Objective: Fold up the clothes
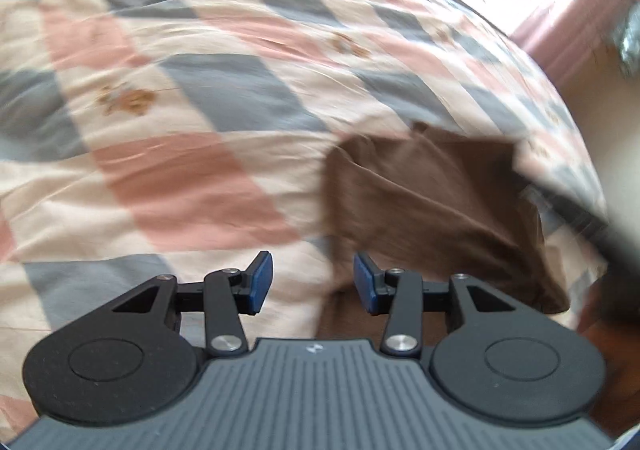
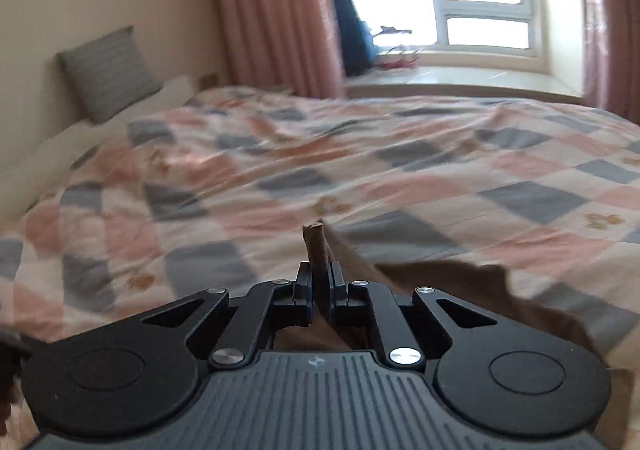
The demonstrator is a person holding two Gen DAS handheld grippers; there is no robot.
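1. No words, numbers, brand names or signs can be read in either view.
2. The one mark is a small pale emblem on the ribbed grey body of the left gripper (image 1: 313, 282) and of the right gripper (image 2: 320, 282), centred near its front edge; it carries no legible letters.

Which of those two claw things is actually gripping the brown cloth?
The right gripper: its jaws are pinched shut on an edge of the brown garment. The left gripper stands open, holding nothing.
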